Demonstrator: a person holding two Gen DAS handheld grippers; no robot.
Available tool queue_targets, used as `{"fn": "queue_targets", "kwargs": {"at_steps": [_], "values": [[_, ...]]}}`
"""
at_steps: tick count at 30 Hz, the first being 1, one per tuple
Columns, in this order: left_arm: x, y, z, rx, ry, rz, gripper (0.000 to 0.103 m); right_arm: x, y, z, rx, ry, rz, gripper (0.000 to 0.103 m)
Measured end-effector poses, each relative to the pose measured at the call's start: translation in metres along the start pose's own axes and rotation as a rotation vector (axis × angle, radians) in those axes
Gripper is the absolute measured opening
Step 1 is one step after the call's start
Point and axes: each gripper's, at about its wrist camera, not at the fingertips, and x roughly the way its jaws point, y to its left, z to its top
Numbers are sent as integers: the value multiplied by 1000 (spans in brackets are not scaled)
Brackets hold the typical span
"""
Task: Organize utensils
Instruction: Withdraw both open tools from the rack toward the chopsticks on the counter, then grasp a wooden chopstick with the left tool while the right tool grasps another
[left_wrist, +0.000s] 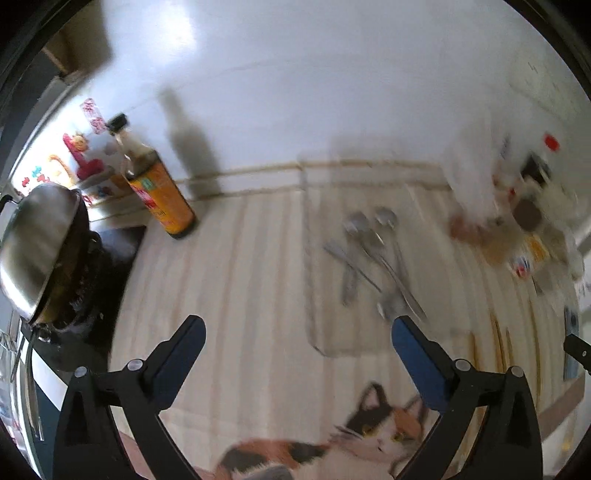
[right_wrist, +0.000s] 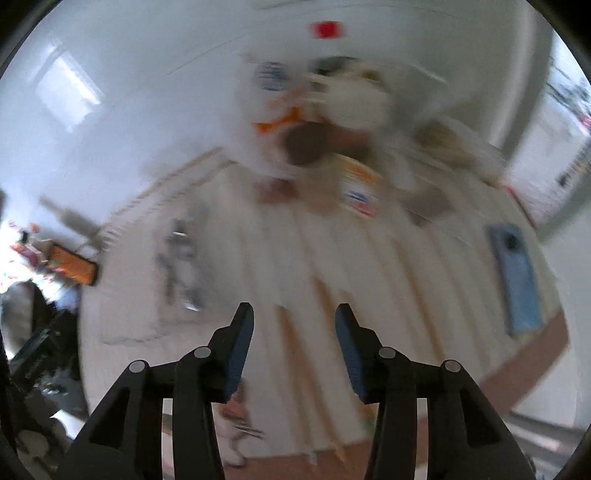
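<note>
Striped cream tablecloth (left_wrist: 240, 266) covers the counter, a calico cat print (left_wrist: 369, 439) at its near edge, white wall behind. And there's the pile of metal utensils (left_wrist: 373, 258), spoons and forks crossed over each other on a clear mat (left_wrist: 314, 332), bowls toward the wall, handles running back toward the camera. Left gripper (left_wrist: 297, 325) hovers just short of them, jaws spread wide, nothing between. Right gripper (right_wrist: 294, 312) is parted too and holding nothing, the utensils off to its left, badly blurred. Sauce bottle (left_wrist: 159, 192) stands upright by a steel wok (left_wrist: 40, 240); a blue phone (right_wrist: 517, 280) lies far right.
</note>
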Motion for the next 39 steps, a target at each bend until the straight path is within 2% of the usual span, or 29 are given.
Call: {"fn": "queue_targets", "kwargs": {"at_steps": [5,6,7,8,12,14,16,18,19,20,21,22,23,24,27,33,36,39], "values": [[9,-57,-47,55,103,-77,101,5,-51,-26,54,54,-38,47],[10,-66,-56,65,121,-88,100,6,-60,-29,56,59,-36,44],[14,-82,-69,80,154,-106,98,9,-68,-31,55,67,-37,32],[20,-99,-81,93,190,-126,92,15,-77,-32,50,83,-31,23],[41,-146,-119,124,316,-167,70,33,-105,-36,31,132,-11,21],[55,-169,-134,144,367,-166,68,40,-118,-37,11,145,-8,21],[63,-182,-142,156,386,-142,64,45,-127,-39,7,164,7,21],[71,-192,-149,160,403,-114,52,50,-133,-40,-6,181,14,21],[72,-194,-151,156,404,-114,51,52,-135,-41,-10,187,21,21],[70,-195,-150,146,384,-110,41,53,-137,-42,-16,193,26,21],[69,-197,-150,142,383,-125,23,54,-137,-42,-23,201,30,21],[68,-198,-150,132,388,-142,10,55,-136,-43,-29,209,39,21],[67,-198,-150,135,393,-123,5,57,-136,-44,-33,217,50,21],[66,-197,-152,140,391,-88,5,57,-134,-45,-37,221,55,21],[63,-180,-162,97,403,-54,5,61,-121,-47,-65,242,86,21],[49,-102,-205,-76,452,21,5,73,-58,-60,-203,298,158,21],[44,-72,-222,-126,455,49,5,81,-21,-70,-283,314,156,21],[42,-53,-229,-152,448,46,5,93,9,-77,-345,321,113,21]]}}
